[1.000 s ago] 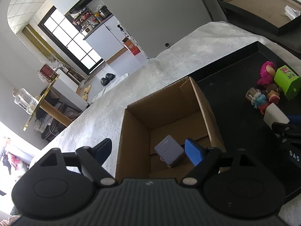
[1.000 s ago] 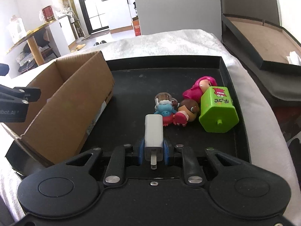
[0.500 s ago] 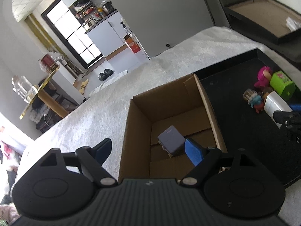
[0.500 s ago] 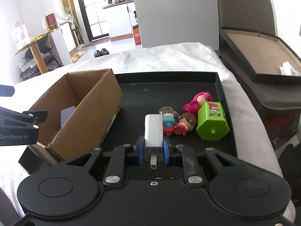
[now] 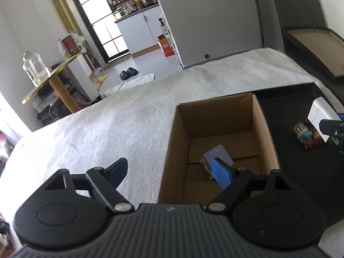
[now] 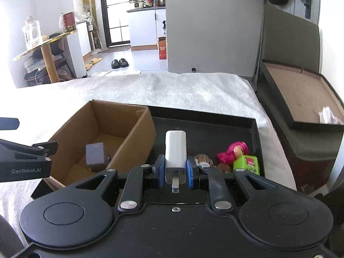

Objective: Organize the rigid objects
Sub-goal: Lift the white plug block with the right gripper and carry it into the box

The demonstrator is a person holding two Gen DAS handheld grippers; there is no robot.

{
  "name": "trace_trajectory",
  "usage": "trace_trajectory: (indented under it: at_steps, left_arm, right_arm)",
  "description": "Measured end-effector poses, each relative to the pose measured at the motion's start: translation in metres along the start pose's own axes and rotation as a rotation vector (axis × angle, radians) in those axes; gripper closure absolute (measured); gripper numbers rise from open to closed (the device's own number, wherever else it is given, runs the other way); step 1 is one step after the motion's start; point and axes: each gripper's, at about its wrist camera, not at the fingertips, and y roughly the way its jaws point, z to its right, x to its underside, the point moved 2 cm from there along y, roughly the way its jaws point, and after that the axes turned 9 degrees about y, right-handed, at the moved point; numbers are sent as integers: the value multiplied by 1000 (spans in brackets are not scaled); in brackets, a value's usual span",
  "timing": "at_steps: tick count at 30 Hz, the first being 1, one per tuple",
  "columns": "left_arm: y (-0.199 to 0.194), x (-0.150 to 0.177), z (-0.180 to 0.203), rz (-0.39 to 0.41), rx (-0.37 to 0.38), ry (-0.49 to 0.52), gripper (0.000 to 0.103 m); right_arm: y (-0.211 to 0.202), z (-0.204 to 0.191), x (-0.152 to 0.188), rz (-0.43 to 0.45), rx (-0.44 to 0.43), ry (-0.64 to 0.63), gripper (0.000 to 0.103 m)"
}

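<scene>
Your right gripper fingers clamp the charger by its flat sides: light, rigid, slick plastic. Box at 10 o'clock. Left gripper fingers apart, empty.

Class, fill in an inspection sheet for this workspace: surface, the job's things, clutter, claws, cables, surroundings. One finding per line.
Surface: black tray on a white textured cover.
Job's things: open cardboard box on the tray's left part, grey block inside it; white charger held above the tray; green toy, pink-haired doll and small figures bunched on the tray's right part.
Clutter: nothing seen.
Claws: left claw open and empty by the box; right claw shut on the white charger.
Cables: nothing seen on the workspace.
Surroundings: black slippers on the floor, glass jar on a gold-edged table, kitchen shelves behind.
</scene>
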Motion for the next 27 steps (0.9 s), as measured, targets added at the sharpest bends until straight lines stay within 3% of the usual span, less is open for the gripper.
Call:
trace_trajectory:
  at_steps: [7, 13, 19, 24, 27]
  left_arm:
    - [7, 4, -21, 35, 42, -116, 19]
    - [16, 12, -42, 82, 70, -282, 20]
    - [23, 25, -52, 105, 114, -327, 25]
    - [28, 32, -55, 118, 167, -367, 54]
    - [35, 36, -56, 119, 196, -384, 65]
  right_arm:
    - [7, -30, -18, -3, 5, -71, 83]
    - [14, -56, -29, -18, 11, -154, 83]
    - [23, -81, -33, -20, 14, -233, 83]
    - [38, -101, -30, -40, 9, -284, 83]
    - [45, -109, -27, -46, 1, -306, 83]
